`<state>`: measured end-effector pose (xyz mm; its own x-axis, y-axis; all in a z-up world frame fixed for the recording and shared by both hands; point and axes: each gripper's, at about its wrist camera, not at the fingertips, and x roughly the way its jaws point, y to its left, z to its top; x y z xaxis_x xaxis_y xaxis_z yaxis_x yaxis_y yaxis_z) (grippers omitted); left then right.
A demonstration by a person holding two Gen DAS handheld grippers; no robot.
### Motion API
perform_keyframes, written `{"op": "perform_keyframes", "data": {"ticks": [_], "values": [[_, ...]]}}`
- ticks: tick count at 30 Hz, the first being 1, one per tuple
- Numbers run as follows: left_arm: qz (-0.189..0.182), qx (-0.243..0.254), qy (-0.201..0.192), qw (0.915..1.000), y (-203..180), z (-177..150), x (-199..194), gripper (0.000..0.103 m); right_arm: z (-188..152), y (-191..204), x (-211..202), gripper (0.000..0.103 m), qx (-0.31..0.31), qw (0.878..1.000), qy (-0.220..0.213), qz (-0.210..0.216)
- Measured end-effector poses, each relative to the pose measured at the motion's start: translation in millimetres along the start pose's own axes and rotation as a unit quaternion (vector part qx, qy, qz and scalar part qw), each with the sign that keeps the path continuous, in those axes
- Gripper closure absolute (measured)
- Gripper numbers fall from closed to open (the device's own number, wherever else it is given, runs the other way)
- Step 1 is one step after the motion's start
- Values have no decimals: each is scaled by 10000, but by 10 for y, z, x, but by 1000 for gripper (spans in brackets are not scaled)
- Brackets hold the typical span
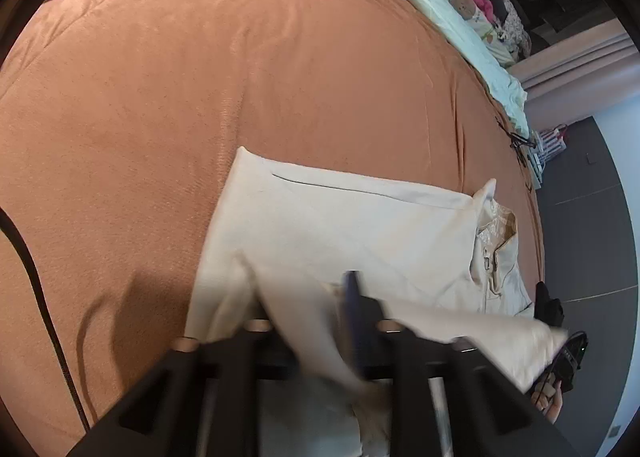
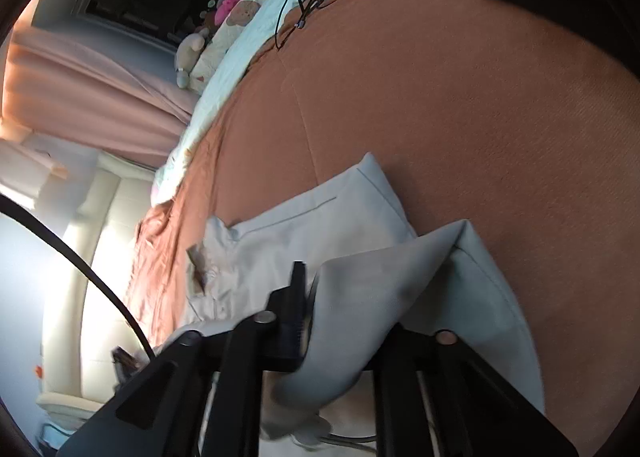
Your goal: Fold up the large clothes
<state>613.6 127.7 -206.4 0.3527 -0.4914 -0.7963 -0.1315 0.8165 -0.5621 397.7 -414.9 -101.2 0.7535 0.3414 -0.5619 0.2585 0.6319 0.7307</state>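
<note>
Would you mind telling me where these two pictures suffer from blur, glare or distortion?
Left wrist view: the cream trousers smear with motion blur near the left gripper; fisheye bulges the orange bedspread. Right wrist view: window light washes out the left edge; cloth by the right gripper is soft.

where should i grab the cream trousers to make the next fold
Probably the trousers at the folded end lying flat on the orange blanket, at its far corner. Come in low from the open blanket beyond that corner: the edge there is straight and unobstructed. The near part is bunched and draped over the left hand-held gripper, so it gives no clean edge.
</note>
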Motion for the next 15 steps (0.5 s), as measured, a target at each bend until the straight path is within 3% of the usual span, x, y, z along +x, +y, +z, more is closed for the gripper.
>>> {"op": "perform_keyframes", "data": {"ticks": [2, 4, 7, 11, 15], "values": [[-153, 58, -136, 9998, -39, 4, -79, 32, 3, 111, -94, 41, -49, 9997, -162, 174], [-93, 170, -373, 9991, -103, 7, -221, 20, 0, 290, -268, 26, -240, 9985, -389, 289], [30, 368, -684, 9970, -194, -6, -454, 16, -11, 534, -465, 26, -636, 9966, -452, 267], [283, 721, -767, 9940, -351, -30, -635, 16, -57, 868, -654, 26, -1446, 9873, -497, -422], [721, 1271, -685, 9869, -533, -69, -635, 16, -110, 1189, -556, 26, -2219, 9680, -282, -1138]]}}
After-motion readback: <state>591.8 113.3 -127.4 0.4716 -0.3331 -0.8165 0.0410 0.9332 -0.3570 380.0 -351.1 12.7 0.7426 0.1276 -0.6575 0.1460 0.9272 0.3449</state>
